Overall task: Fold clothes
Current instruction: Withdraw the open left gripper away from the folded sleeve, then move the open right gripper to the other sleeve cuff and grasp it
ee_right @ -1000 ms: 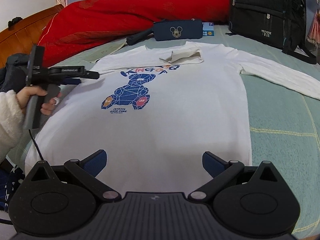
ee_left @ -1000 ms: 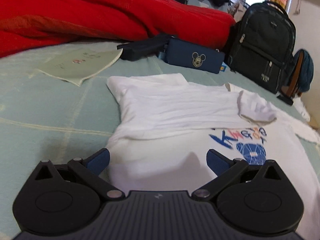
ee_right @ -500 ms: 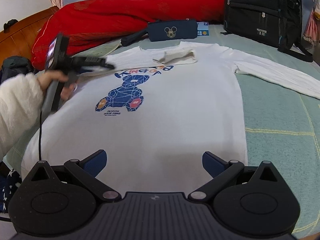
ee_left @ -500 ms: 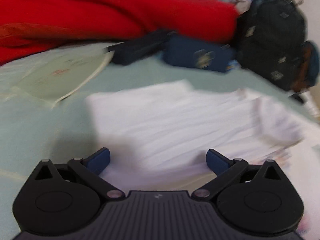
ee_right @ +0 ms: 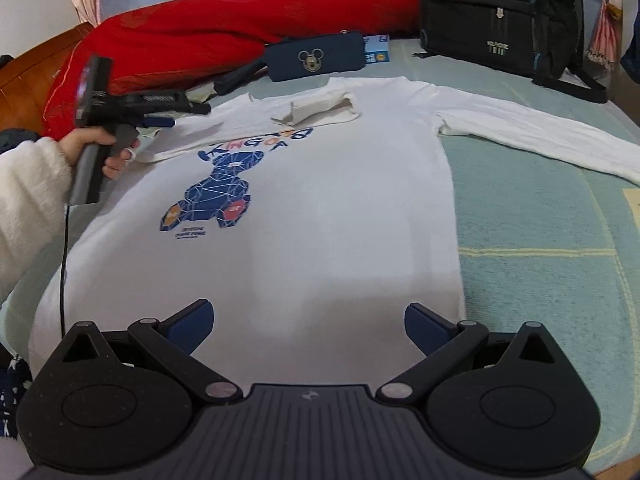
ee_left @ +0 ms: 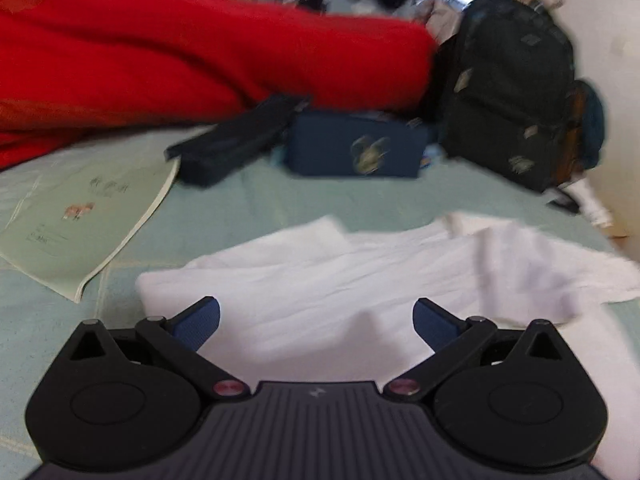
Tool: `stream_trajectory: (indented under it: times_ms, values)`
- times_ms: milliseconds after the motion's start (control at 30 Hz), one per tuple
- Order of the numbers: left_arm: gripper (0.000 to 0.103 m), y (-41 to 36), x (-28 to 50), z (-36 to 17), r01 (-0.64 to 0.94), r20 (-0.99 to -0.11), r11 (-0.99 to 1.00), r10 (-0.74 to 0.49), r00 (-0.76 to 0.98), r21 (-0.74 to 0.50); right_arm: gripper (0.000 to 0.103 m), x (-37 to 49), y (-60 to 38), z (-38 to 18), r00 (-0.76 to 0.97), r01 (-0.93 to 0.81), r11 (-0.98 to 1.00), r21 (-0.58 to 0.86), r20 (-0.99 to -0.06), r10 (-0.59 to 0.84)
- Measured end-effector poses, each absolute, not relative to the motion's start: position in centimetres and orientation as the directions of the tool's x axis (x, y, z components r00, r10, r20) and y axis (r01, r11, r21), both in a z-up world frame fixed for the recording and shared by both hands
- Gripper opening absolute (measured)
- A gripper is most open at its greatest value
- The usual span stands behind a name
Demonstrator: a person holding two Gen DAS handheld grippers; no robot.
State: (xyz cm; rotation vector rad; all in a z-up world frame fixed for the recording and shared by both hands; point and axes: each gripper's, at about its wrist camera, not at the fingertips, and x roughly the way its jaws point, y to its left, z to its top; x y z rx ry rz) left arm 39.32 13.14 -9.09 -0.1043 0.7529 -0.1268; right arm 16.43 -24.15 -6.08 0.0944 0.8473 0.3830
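While shirt [ee_right: 320,208] lies flat | left gripper [ee_left: 316,318] spread over sleeve | right gripper [ee_right: 308,326] spread at hem

black grippers [ee_right: 307,328] with blue pads [ee_right: 188,326] (silver pivot screws), a fluffy, seemingly cream sleeve [ee_right: 28,208].

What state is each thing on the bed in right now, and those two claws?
Shirt: spread flat, print up, one sleeve folded in, the other stretched out.
Left claw: open, holding nothing.
Right claw: open, holding nothing.
Backpack: upright, zipped.
Pencil case: lying closed.
Blanket: bunched up.
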Motion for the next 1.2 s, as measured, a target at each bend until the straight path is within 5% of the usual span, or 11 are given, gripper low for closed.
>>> stream_trajectory:
  times_ms: [233, 467, 767, 1200]
  values:
    - [0.102, 12.9, 36.0, -6.7, 0.109, -0.672, 0.992, -0.128, 0.73, -0.07, 0.103, 16.9, -25.1, -6.0, 0.607, -0.26, 0.94, 0.219, -0.72, 0.336]
    - [0.102, 7.0, 30.0, -2.8, 0.284, -0.694, 0.958, -0.178, 0.698, 0.04, 0.103, 18.2, -22.1, -4.4, 0.63, -0.305, 0.949, 0.077, -0.731, 0.262]
    - [0.102, 3.5, 24.4, -4.3, 0.407, -0.644, 0.898, -0.213, 0.735, 0.168, 0.103, 21.1, -17.6, -2.2, 0.673, -0.361, 0.918, -0.163, -0.727, 0.135]
    - [0.102, 8.5, 22.8, -4.2, 0.402, -0.572, 0.915, -0.313, 0.758, 0.031, 0.103, 36.7, -9.0, -2.8, 0.673, -0.406, 0.815, -0.414, -0.738, -0.039]
